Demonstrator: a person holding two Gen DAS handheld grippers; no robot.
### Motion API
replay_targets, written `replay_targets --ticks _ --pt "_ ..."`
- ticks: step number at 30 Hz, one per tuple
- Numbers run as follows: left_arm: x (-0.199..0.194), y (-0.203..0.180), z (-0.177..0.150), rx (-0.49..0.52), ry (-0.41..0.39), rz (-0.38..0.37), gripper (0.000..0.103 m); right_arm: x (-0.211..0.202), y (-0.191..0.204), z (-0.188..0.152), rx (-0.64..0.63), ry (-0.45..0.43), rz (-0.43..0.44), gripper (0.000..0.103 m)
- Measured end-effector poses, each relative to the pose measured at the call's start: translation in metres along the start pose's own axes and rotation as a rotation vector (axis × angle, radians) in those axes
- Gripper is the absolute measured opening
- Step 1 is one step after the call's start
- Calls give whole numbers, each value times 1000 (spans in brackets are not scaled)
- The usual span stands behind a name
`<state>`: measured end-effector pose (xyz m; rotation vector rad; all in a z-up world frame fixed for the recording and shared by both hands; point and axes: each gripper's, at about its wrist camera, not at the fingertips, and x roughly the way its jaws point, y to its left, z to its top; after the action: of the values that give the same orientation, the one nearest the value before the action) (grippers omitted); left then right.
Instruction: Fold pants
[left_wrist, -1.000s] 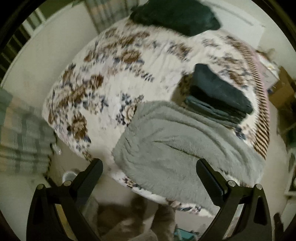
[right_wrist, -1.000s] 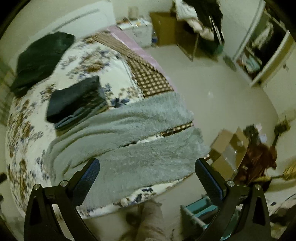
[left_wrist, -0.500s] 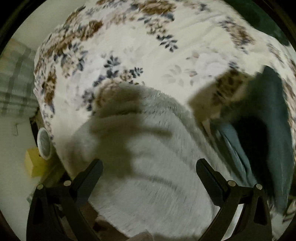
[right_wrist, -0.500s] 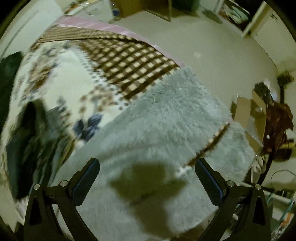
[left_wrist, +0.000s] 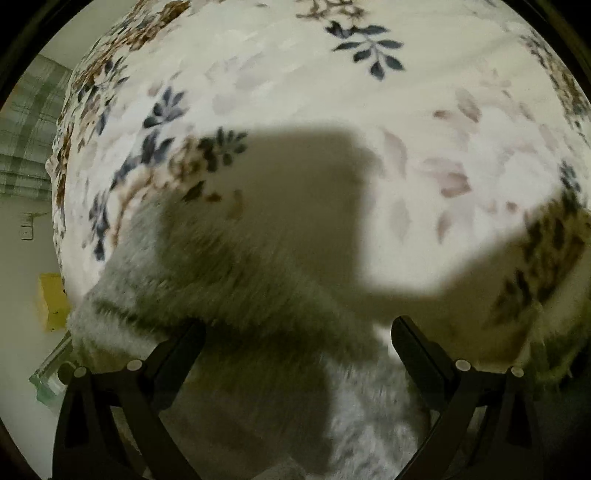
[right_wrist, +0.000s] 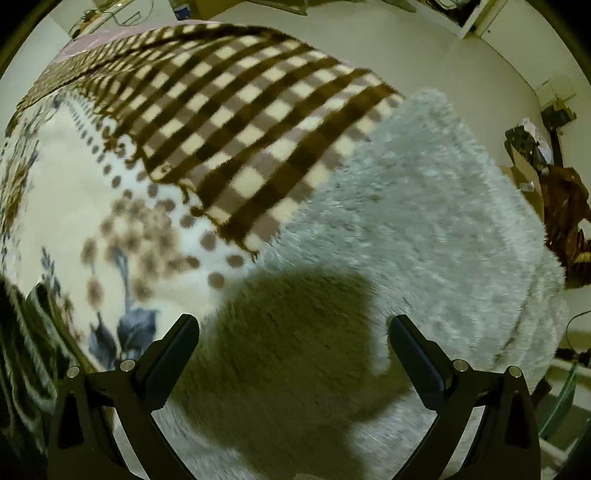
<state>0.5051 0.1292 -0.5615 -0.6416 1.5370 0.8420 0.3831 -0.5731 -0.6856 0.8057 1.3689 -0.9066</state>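
The grey fluffy pants (right_wrist: 424, 221) lie flat on the bed. In the left wrist view their waist end (left_wrist: 229, 280) fills the lower left, partly in shadow. My left gripper (left_wrist: 297, 332) is open and hovers close above that end of the pants. My right gripper (right_wrist: 295, 328) is open and hovers close above the leg part, near its upper edge. Neither gripper holds anything.
A floral blanket (left_wrist: 332, 110) covers the bed. A brown checked blanket (right_wrist: 229, 122) lies by the pants. The floor (right_wrist: 424, 48) lies beyond the bed's edge, with boxes and clutter (right_wrist: 546, 166) at the right. A striped curtain (left_wrist: 26, 140) hangs at far left.
Both grippers have dropped down from high above the bed to just over the pants. The folded dark clothes have left both views. The jaws stayed open.
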Motion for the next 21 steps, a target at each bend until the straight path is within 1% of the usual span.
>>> replay_targets --ticks 4,5,6,7,8,9,10,11,12,13,15,16,17,18,21 --pt "12 -8 7 34 -8 33 102 22 8 7 43 25 -13 103" --pt "13 -8 8 38 -12 24 98 27 9 9 51 30 -19 103" --pt "14 -8 9 39 -17 10 88 31 11 11 58 33 -22 103" --pt "13 -7 10 37 -28 -27 83 34 11 13 66 37 -25 103" --pt "12 -5 11 36 -36 -55 70 37 12 14 73 39 -25 103" --pt "10 -3 11 36 -46 -76 54 39 12 16 78 19 -8 101" --pt "6 0 12 36 -64 -95 45 40 12 17 78 17 -5 99" --pt "4 2 11 35 -78 -104 24 40 12 17 75 11 -2 93" --pt "2 7 11 31 -87 -123 7 36 7 16 66 1 -2 84" --pt "-1 13 11 23 -88 -148 7 33 8 15 49 -9 -5 77" --pt "-7 27 10 4 -98 -213 5 26 8 13 35 -21 -6 48" --pt "-11 34 9 -2 -103 -241 5 21 7 13 30 -28 8 39" --pt "-16 42 8 -4 -105 -278 5 15 6 11 27 -33 16 25" --pt "-19 49 7 -6 -105 -303 5 11 4 10 26 -42 30 16" --pt "-33 75 1 -8 -103 -387 4 -9 -4 2 14 -56 76 12"
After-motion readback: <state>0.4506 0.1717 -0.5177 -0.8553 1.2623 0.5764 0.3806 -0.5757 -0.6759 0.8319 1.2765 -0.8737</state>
